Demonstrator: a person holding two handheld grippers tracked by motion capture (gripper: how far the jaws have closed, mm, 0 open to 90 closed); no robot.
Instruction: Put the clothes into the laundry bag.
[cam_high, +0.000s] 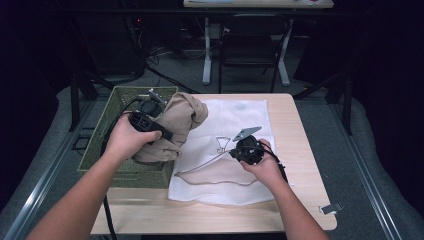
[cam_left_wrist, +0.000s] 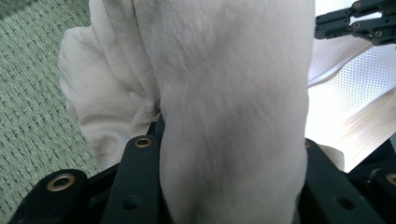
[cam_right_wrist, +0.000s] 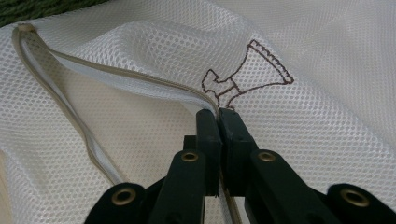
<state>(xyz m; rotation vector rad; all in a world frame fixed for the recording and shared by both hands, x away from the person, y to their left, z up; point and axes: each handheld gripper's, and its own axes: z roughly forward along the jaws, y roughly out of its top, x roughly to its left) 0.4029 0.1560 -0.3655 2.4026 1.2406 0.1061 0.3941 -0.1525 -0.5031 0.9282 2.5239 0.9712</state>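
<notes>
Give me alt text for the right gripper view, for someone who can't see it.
The right claw, its two black jaws pressed together, pinches the beige-trimmed opening edge of a white mesh laundry bag. Just beyond the jaw tips, a brown stitched outline drawing sits on the mesh, and the bag's trimmed edge loops away to the left.

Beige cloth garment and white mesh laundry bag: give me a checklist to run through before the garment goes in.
1. Left gripper clamped on the beige cloth garment: ok.
2. Right gripper shut on the zipper edge of the white mesh laundry bag: ok.
3. Bag mouth lifted wide enough for the garment: cannot tell.
4. Garment clear of the green woven basket: not ok, it hangs over the rim.
5. Bag lying on the wooden table: ok.
</notes>
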